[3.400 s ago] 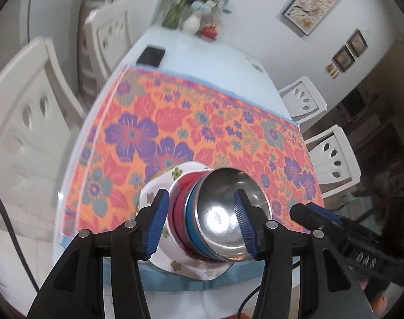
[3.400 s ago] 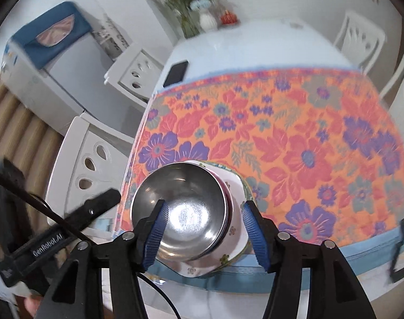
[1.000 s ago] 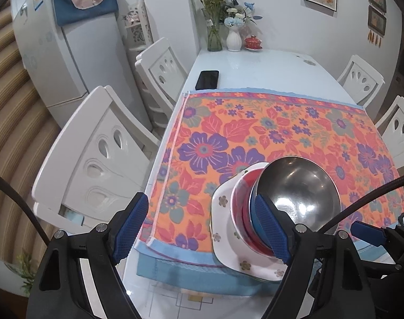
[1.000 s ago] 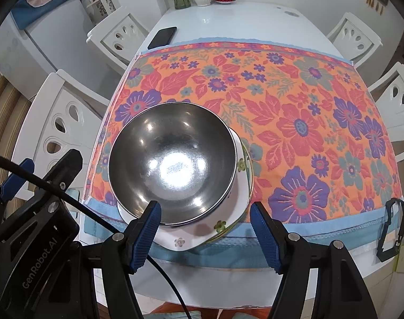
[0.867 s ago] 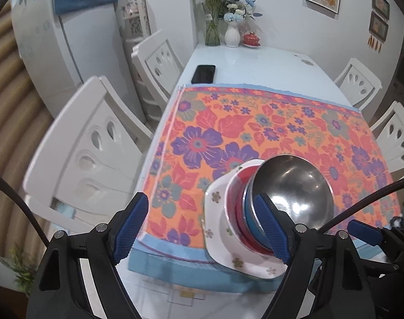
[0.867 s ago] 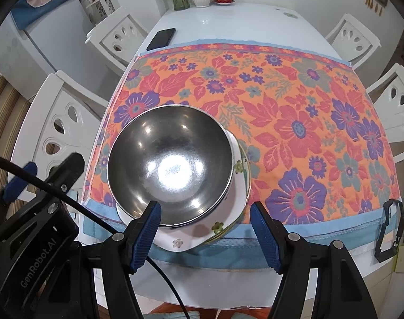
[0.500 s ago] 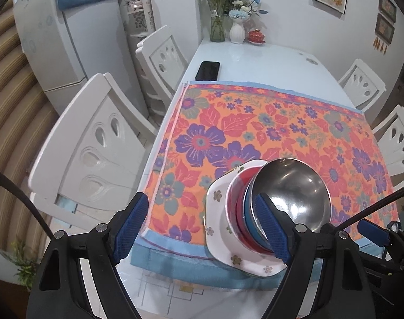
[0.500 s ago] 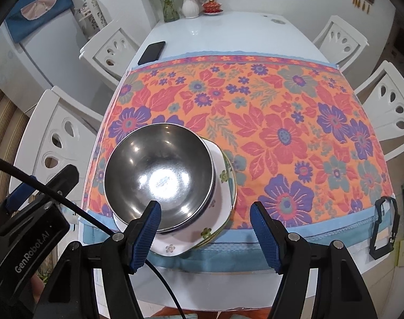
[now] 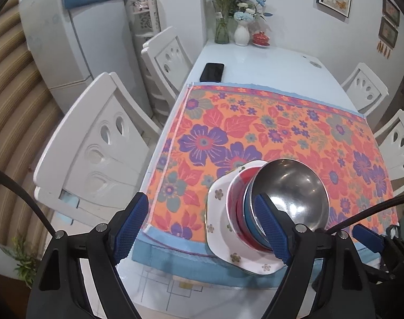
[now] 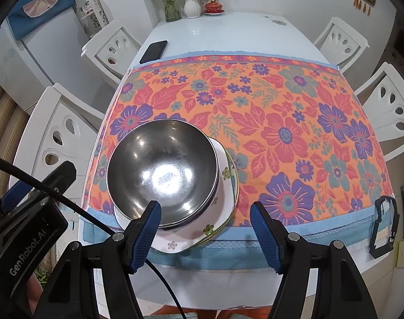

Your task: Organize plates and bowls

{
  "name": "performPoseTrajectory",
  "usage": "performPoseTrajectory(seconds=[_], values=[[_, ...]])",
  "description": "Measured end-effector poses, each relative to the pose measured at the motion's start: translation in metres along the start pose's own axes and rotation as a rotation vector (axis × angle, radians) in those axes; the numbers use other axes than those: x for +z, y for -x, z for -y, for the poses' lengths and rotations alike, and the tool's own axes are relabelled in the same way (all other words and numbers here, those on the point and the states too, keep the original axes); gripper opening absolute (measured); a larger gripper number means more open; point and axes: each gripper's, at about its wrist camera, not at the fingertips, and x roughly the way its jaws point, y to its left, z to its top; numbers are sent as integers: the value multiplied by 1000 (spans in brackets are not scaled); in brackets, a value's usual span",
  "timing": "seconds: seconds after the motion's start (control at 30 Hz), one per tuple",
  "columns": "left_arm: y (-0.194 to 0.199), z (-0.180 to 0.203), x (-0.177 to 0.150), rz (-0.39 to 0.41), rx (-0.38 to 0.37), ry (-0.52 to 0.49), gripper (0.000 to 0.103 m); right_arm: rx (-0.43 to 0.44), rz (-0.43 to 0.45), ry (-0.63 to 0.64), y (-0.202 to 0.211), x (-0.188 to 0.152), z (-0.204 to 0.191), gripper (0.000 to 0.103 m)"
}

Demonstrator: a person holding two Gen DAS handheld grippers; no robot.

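Observation:
A steel bowl [image 9: 294, 188] [image 10: 162, 170] tops a stack near the table's front edge. Under it sit a blue bowl [image 9: 248, 215] and a red bowl [image 9: 239, 202], all on a white flowered plate [image 9: 217, 212] [image 10: 223, 180]. My left gripper [image 9: 202, 228] is open and empty, held above and in front of the stack's left side. My right gripper [image 10: 204, 234] is open and empty, held above the front edge just right of the stack. Neither touches the dishes.
An orange flowered cloth [image 10: 268, 122] covers the white table [image 10: 228, 32]. A black phone [image 10: 153, 51] lies at the far left. A vase with flowers [image 10: 191, 5] and a red lidded cup [image 10: 213, 6] stand at the far end. White chairs [image 9: 101, 146] flank both sides.
Both grippers have drawn back and up from the stack, which looks smaller now. The stack has not moved. Both grippers stay open.

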Motion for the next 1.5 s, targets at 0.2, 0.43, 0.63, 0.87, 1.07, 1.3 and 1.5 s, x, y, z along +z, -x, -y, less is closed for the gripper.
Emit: performPoseTrajectory(seconds=[0.2,0.43,0.63,0.87,1.07,1.3,1.5], values=[[7,2,1,47,13,-27,81,-5,1,2,1,-2,-4,67],[8,9,1,46,8,-63,81,-16,9,-3,3,-4,-3,67],[9,17,0,38,-13,-66,81,-33,15,-2,10,-6,6,67],[15,29,2,43,9,-49,81,-20,37,30,17,0,12,67],[17,49,3,23,25,-34,81,-23,48,71,23,4,26,67],[18,70,3,6,42,-11,81,-6,52,103,27,14,45,67],[20,80,4,31,101,22,81,14,53,142,28,22,57,67]])
